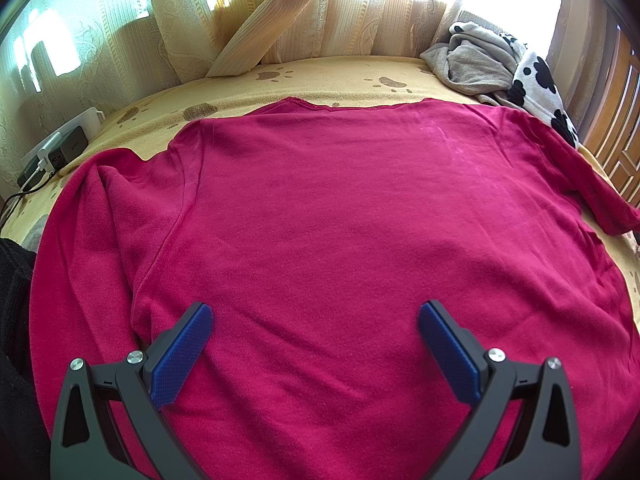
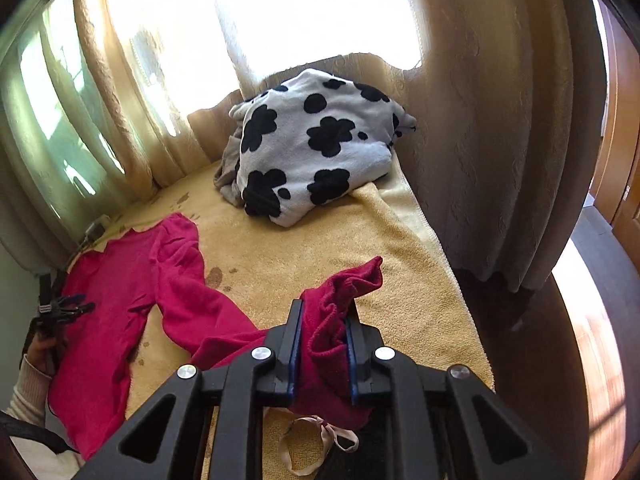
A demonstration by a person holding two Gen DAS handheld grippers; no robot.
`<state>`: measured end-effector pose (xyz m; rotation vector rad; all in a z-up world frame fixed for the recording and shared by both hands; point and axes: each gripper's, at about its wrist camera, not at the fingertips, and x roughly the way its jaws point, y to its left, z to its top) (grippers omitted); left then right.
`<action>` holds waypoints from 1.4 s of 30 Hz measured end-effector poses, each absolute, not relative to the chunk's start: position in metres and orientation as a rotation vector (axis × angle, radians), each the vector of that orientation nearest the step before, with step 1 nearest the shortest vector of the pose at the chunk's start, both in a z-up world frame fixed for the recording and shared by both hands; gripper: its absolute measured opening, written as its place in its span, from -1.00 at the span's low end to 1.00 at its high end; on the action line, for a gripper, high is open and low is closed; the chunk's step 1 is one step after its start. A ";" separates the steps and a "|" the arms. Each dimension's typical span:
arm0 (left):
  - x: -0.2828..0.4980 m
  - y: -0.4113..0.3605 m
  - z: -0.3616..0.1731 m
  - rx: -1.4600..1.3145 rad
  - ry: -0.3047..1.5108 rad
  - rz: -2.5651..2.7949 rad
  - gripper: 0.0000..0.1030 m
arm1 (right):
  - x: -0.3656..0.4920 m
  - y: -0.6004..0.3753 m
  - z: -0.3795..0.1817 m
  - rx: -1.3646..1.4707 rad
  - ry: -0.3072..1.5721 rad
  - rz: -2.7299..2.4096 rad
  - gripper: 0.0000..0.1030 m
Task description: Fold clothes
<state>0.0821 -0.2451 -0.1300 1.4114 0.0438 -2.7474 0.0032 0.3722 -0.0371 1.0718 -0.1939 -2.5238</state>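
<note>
Two hand-held grippers: right [image 2: 322, 344] pinching fleecy magenta sleeve [image 2: 340, 304], left [image 1: 316, 344] spread, empty.

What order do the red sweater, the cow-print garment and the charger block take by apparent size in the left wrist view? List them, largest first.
1. red sweater, which fills most of the view.
2. cow-print garment, bunched at the far right and farther off, so its true size is unsure.
3. charger block, at the left edge.

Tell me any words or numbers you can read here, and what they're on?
None can be read. The dark charger block beside the bed may carry small print, too blurred to tell. The pink sweater, spotted blanket and both claws show no writing.
</note>
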 end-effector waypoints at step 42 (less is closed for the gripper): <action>0.026 -0.177 -0.082 1.514 0.316 -2.978 1.00 | 0.050 0.422 -0.026 0.835 -0.592 -2.577 -0.63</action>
